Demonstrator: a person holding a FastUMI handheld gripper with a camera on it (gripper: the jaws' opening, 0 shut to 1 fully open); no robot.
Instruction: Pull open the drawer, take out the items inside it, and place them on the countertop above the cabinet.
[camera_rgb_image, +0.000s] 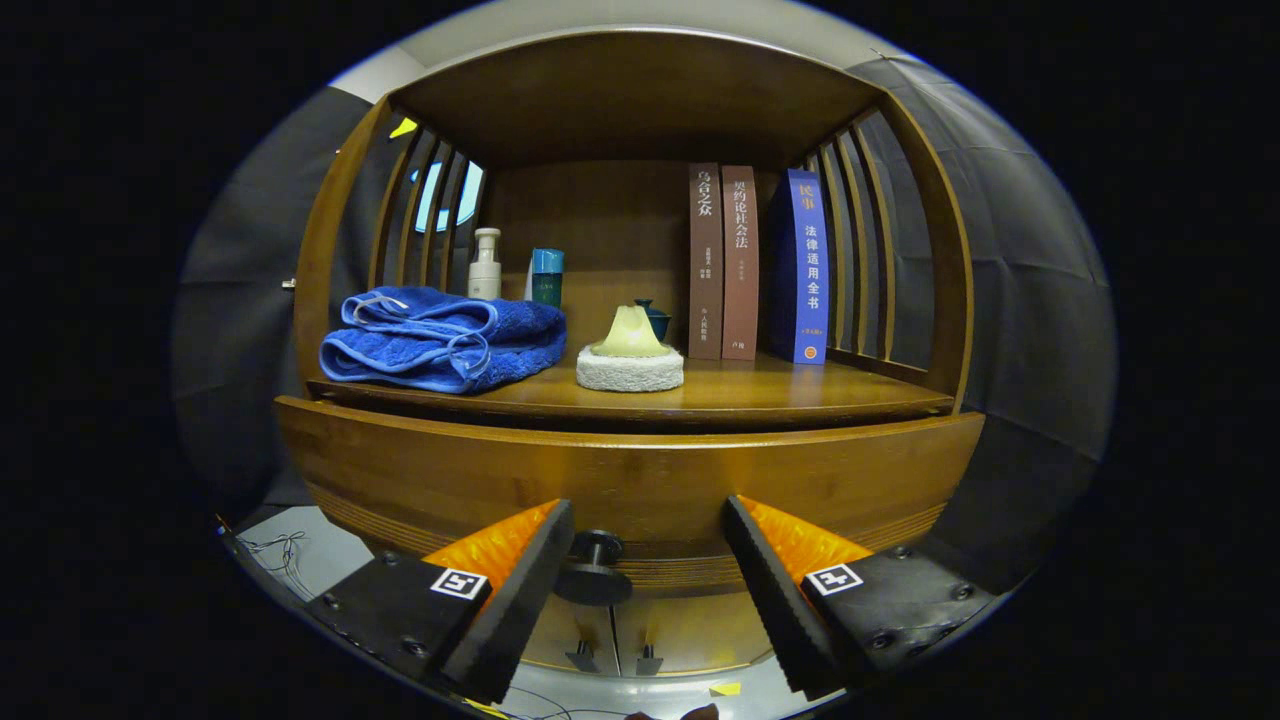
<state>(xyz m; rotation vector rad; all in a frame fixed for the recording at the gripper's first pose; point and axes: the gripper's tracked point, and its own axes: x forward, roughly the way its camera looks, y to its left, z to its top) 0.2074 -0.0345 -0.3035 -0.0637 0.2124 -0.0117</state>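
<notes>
Gripper view: my tongs (648, 575) stand wide open, empty, the drawer knob (592, 570) off-centre beside one finger; closing now risks a glancing, slipping grip.

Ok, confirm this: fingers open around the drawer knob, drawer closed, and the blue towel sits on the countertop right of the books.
One thing is wrong. In the gripper view the towel lies on the countertop left of the books, not right. The rest holds: the gripper is open, its fingers either side of the knob, and the drawer is closed.
</notes>
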